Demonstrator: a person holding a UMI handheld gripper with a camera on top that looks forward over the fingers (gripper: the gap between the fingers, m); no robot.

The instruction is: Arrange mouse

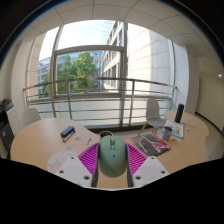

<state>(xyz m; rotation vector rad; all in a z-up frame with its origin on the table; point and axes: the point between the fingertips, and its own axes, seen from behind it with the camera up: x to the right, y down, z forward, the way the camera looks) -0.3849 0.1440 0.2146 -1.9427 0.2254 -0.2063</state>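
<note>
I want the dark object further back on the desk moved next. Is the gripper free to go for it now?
Probably not yet: the gripper has the mouse between its fingers. Once that is set down, the desk toward the dark object looks unobstructed.

table [35, 140]: light wood | on it: dark object [67, 130], papers [155, 144], glass [155, 121]

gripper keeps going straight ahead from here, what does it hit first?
The mouse. It already sits between the gripper fingers, pads close on both sides, so it gets pushed right away. Beyond it the table looks bare up to the window railing, though depth is hard to judge.
</note>
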